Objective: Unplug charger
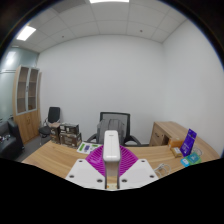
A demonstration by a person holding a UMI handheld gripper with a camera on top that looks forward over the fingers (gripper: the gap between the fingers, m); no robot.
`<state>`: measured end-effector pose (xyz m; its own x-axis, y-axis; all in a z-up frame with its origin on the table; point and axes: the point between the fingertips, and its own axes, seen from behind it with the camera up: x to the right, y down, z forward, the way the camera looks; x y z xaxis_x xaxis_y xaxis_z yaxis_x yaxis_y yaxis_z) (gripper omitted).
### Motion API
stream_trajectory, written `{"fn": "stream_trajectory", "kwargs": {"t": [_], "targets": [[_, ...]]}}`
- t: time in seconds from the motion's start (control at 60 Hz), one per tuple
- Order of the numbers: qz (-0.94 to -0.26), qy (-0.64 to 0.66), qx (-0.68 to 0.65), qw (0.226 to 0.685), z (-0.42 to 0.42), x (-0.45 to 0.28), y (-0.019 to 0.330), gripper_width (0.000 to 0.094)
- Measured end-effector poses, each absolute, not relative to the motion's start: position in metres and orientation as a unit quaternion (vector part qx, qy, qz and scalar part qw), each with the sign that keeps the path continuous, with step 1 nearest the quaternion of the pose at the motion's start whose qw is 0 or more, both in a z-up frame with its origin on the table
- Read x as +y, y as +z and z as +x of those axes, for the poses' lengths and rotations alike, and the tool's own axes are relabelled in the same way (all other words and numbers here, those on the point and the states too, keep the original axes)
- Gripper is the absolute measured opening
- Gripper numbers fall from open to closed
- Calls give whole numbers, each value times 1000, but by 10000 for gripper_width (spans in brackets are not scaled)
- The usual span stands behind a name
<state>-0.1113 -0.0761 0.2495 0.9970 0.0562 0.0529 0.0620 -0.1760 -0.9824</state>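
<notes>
A white oblong charger [111,150] stands upright between my fingers. My gripper [111,166] is shut on it, and the purple pads [95,160] press against both of its sides. The charger is held up above a light wooden desk [55,155]. No socket or cable shows in this view. The lower end of the charger is hidden between the fingers.
A dark office chair [113,125] stands behind the desk. A tall cabinet [28,100] is by the left wall and a low wooden cabinet [168,132] is at the right. A purple box [189,145] and a green item [85,147] lie on the desk.
</notes>
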Motion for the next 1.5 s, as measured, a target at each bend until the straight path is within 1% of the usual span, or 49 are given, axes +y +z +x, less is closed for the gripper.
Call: {"fn": "stream_trajectory", "kwargs": {"t": [0.05, 0.1, 0.167, 0.217, 0.283, 0.317, 0.4, 0.5, 0.583, 0.633, 0.733, 0.75, 0.85, 0.883, 1.083, 1.183, 1.333, 1.5], "targets": [[-762, -8, -39, 647, -98, -76, 262, 127], [-763, -7, -31, 645, -83, -74, 264, 127], [-772, -5, -16, 635, -59, -71, 256, 127], [-781, -12, -7, 624, -36, -70, 243, 127], [-796, -17, 9, 605, -2, -70, 217, 127], [-803, -15, 23, 595, 16, -74, 196, 127], [-832, -14, 57, 552, 55, -76, 148, 128], [-856, -3, 83, 511, 85, -82, 87, 132], [-870, 35, 118, 478, 95, -86, 51, 154], [-876, 51, 131, 462, 96, -90, 35, 177], [-870, 70, 132, 470, 105, -89, 38, 243], [-870, 70, 130, 471, 107, -89, 39, 278], [-863, 42, 105, 492, 116, -90, 63, 600], [-858, 28, 96, 504, 122, -90, 75, 670], [-840, -31, 64, 538, 131, -107, 140, 704], [-836, -62, 59, 541, 124, -132, 170, 705], [-841, -94, 67, 529, 98, -186, 206, 705], [-848, -99, 76, 514, 57, -250, 231, 714]]}}
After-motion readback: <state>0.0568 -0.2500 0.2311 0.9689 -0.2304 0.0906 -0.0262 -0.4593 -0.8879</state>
